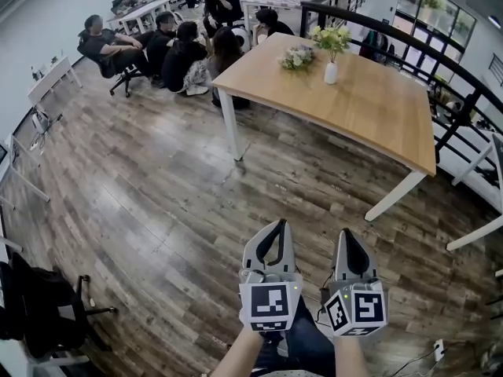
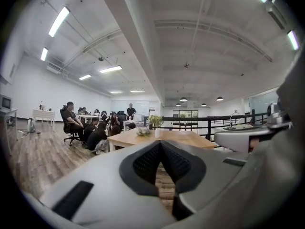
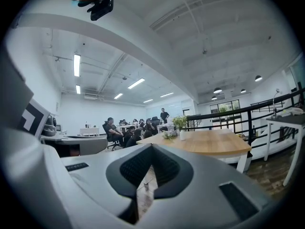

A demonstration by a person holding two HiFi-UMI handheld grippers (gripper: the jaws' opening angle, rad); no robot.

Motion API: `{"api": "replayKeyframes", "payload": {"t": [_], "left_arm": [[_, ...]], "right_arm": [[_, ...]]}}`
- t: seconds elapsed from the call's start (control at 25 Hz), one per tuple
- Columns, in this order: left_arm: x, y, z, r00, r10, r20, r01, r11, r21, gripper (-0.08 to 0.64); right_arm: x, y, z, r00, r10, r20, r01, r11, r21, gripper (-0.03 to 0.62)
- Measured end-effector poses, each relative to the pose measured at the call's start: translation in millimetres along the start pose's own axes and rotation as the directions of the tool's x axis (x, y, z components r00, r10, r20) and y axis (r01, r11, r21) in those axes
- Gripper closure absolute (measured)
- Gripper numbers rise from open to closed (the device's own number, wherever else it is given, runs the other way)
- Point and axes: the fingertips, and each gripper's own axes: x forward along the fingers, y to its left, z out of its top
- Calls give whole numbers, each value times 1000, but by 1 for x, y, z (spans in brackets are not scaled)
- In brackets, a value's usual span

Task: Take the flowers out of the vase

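A small white vase with yellow-green flowers stands upright on the far part of a wooden table. A second bunch of pale flowers lies on the tabletop to its left. Both grippers hover over the floor, well short of the table. My left gripper and my right gripper are side by side, shut and holding nothing. In the left gripper view, the vase shows far beyond the shut left gripper. In the right gripper view, it stands far past the right gripper.
Several people sit beyond the table's far left corner. A black railing runs along the table's right side. White desks line the left wall, and a black chair is at the lower left. Wood floor lies between me and the table.
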Motion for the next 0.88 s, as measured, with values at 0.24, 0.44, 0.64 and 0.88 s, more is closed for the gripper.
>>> {"api": "replayKeyframes", "payload": {"t": [0.24,0.44,0.64,0.88], "left_arm": [[41,-3,8,1000,28,-2,-28,1000,9,528],[79,-18,15,999,35,-1,-35,999,20,528],[115,-36,23,1000,28,2,-28,999,29,528],[149,-48,34,999,30,12,-30,998,47,528]], "right_arm": [[36,-28,9,1000,20,6,-20,1000,9,594],[63,-59,21,1000,28,9,-28,1000,4,594],[86,-93,25,999,31,28,-31,999,27,594],[113,-118,33,998,39,45,-41,998,40,594]]}}
